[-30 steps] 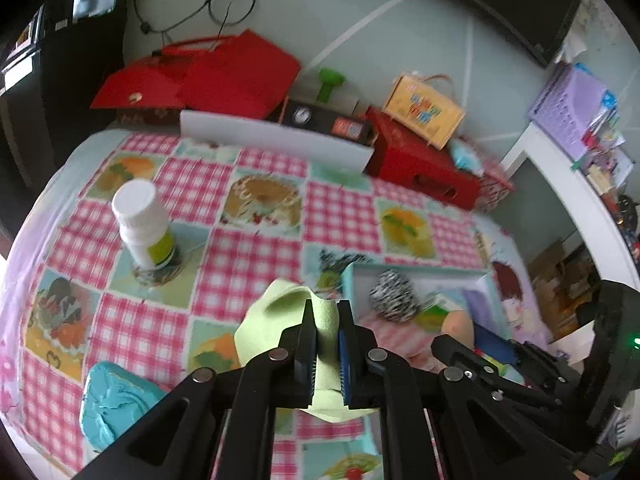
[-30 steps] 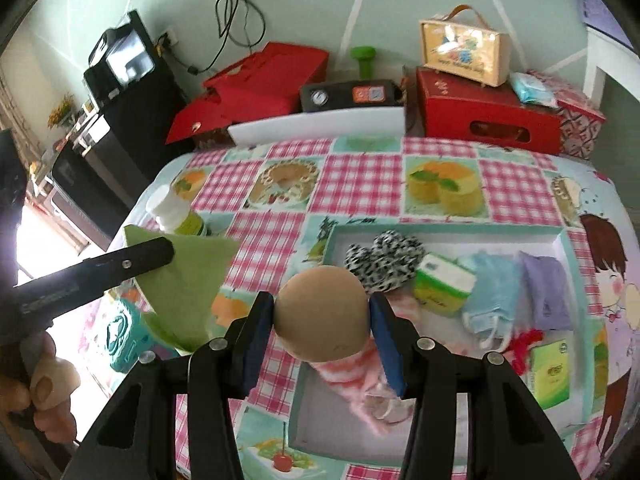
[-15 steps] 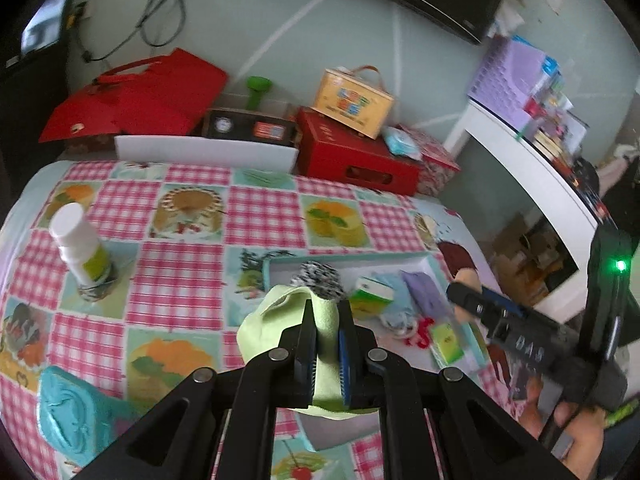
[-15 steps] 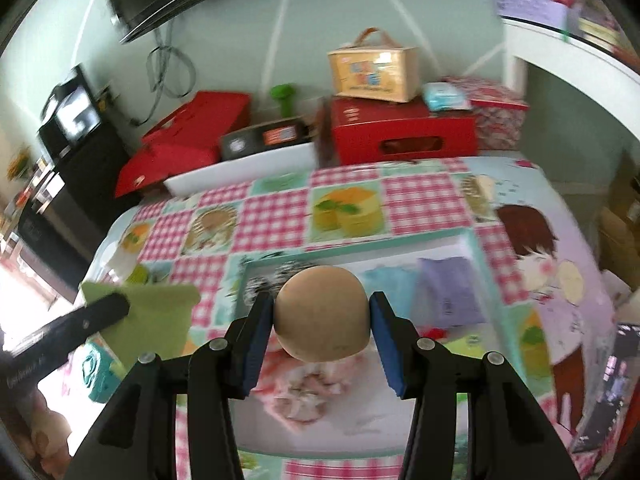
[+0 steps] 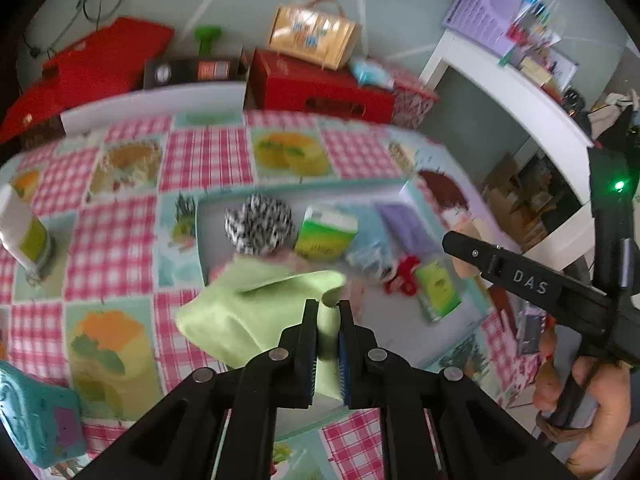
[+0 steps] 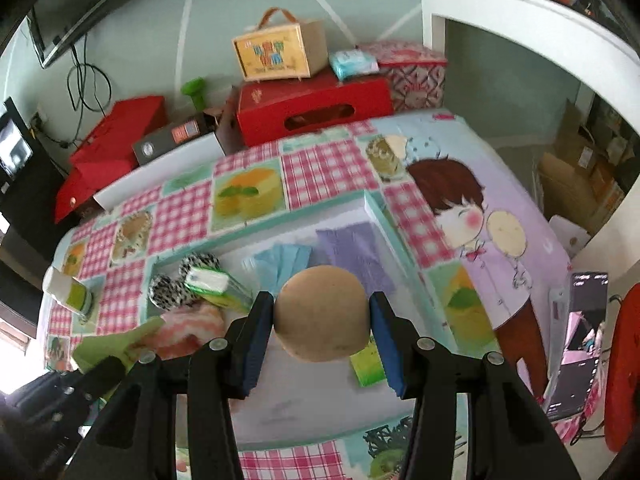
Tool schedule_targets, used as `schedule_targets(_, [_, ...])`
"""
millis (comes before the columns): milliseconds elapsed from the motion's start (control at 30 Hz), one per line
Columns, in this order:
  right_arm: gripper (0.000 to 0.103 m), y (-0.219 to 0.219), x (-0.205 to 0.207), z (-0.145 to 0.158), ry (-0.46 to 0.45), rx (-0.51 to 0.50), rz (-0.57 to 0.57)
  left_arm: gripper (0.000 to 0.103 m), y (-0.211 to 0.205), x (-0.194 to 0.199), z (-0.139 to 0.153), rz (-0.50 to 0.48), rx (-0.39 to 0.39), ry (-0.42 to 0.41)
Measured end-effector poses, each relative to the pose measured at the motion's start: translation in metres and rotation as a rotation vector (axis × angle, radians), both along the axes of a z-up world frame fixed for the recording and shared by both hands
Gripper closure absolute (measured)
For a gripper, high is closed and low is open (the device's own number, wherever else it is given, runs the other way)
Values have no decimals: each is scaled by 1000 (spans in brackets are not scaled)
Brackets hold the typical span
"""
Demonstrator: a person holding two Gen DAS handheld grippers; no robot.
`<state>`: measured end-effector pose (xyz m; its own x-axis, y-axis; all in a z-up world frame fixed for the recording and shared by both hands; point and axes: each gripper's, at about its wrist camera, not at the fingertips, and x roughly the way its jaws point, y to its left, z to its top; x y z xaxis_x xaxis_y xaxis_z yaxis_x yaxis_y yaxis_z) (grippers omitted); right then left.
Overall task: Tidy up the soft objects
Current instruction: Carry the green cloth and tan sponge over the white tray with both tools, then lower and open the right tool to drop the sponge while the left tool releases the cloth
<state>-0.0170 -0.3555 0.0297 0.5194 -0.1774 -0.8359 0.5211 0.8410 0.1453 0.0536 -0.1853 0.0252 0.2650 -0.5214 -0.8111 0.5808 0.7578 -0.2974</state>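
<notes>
My left gripper (image 5: 328, 322) is shut on a light green cloth (image 5: 248, 304) and holds it over the near left part of the shallow teal-rimmed tray (image 5: 404, 340). My right gripper (image 6: 322, 322) is shut on a tan soft ball (image 6: 322, 314) above the tray (image 6: 384, 216). The tray holds a zebra-print soft item (image 5: 258, 224), a green tissue pack (image 5: 326, 234), a light blue cloth (image 6: 282, 260), a purple cloth (image 6: 352, 250), a pink striped cloth (image 6: 188, 326) and a red item (image 5: 404, 276). The green cloth shows at lower left of the right wrist view (image 6: 116, 344).
The table has a pink checked cloth (image 5: 204, 156). A white bottle (image 5: 22, 232) stands at the left, a teal pack (image 5: 38, 416) at the near left corner. Red boxes (image 6: 316, 108) and a tan carry box (image 6: 276, 52) sit behind. A phone (image 6: 576, 340) lies right.
Both grippers have swung to the right over the tray. The green cloth now hangs over the tray's near left part, and the ball is over the tray's right half.
</notes>
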Motion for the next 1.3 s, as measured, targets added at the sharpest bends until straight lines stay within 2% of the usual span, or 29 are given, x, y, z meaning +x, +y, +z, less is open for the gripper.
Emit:
schedule_targets(267, [52,12,22,-46,137,45,68,93,-7,14,-51,25,106,116])
schedule_targets(600, [52,25,34,-65,204,41,118,93,-8,18,-70,33,148,145])
schedule_targets(1000, [51,32,38,-66,236,11,134,92,-9,22,-66,30,143,161])
schedule_targets(1100, [48,34,37,-61,226,-4,137,92,-5,19,-59,24,137,158])
schedule_targets(1300, [45,38,35,-47,192,-30,142,79,2,13,-41,18,102,126])
